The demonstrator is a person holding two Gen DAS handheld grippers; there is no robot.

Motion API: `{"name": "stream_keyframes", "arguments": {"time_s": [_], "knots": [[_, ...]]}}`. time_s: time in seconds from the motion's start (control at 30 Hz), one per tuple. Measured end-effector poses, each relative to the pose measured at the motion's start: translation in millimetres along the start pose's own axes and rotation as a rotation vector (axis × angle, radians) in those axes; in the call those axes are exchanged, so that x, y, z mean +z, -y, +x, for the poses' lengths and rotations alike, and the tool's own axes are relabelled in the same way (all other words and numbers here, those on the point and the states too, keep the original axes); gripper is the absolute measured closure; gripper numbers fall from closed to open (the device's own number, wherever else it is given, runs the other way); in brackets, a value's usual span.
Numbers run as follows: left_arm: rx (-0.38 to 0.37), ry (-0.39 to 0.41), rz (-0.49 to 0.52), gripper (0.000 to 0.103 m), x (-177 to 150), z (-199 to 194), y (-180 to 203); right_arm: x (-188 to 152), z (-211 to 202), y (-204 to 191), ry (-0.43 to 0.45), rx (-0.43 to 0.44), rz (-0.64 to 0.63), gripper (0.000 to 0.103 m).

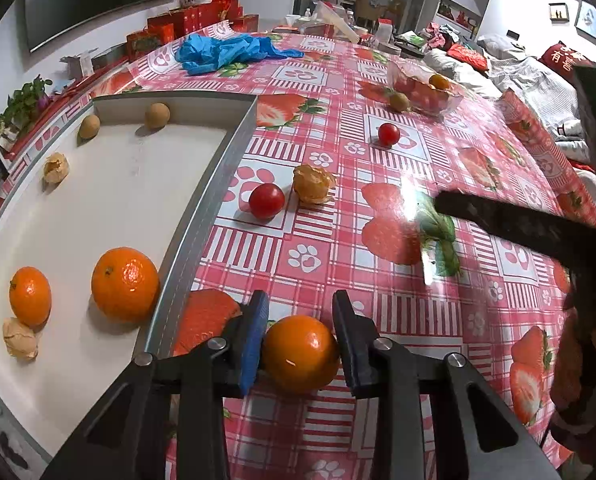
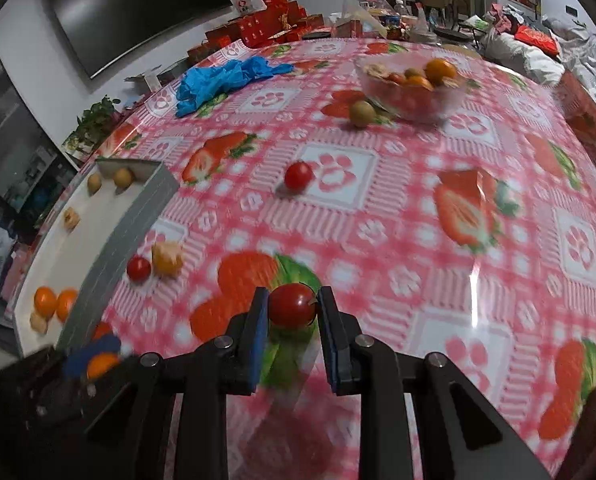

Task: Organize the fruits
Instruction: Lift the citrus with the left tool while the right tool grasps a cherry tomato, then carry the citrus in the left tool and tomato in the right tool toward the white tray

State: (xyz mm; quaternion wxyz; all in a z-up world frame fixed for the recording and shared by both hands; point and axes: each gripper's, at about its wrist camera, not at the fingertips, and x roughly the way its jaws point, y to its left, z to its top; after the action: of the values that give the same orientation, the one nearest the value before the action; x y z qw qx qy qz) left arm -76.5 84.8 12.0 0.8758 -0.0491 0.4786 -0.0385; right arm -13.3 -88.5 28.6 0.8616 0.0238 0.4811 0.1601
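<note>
- Left wrist view: the left gripper [image 1: 300, 336] has its two pads around a mandarin [image 1: 300, 354], both pads touching the peel, so I take it as clenched on the fruit. It sits low over the tablecloth [image 1: 378, 240], just beside the grey wall of the white tray [image 1: 218, 184].
- Inside the tray lie two more oranges [image 1: 125, 284], some papery husked fruits [image 1: 56, 167] and two small brown round ones [image 1: 157, 116] at the far end.
- To do this step well, I'd say lift the mandarin clear above the tray wall before swinging left, and set it down near the other oranges so the kinds stay together; it should be set down gently, as round fruit rolls on that smooth floor.
- Loose on the cloth: a cherry tomato [image 1: 267, 201] touching or nearly touching a husked fruit [image 1: 313, 184], another tomato [image 1: 389, 134] further off, and a clear bowl [image 1: 424, 88] of mixed fruit with a small green-brown fruit [image 1: 399, 101] beside it.
- Right wrist view, quite blurred: the right gripper [image 2: 292, 312] is grasping a red cherry tomato [image 2: 293, 306] between its blue pads, above the table. It is well apart from the tray [image 2: 130, 216], so it needs a long carry left; a soft squeeze is wise, since the skin looks thin.
- The left tool shows dimly at the lower left edge with its orange load.
- The surface is a glossy pink strawberry-and-paw print cloth with glare. Blue gloves [image 2: 226, 80] lie far back, red boxes [image 2: 270, 20] and a dark screen [image 2: 138, 8] stand along the wall.
</note>
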Motion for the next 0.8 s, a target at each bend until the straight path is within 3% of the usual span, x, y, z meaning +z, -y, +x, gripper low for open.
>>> {"name": "stream_keyframes", "arguments": {"time_s": [0.3, 0.8], "knots": [[0.029, -0.006, 0.009, 0.069, -9, -13, 4, -31, -14, 14, -0.022, 0.026, 0.047, 0.077], [0.06, 0.008, 0.015, 0.069, -15, -19, 4, -40, -27, 5, -0.011, 0.017, 0.019, 0.076]]}}
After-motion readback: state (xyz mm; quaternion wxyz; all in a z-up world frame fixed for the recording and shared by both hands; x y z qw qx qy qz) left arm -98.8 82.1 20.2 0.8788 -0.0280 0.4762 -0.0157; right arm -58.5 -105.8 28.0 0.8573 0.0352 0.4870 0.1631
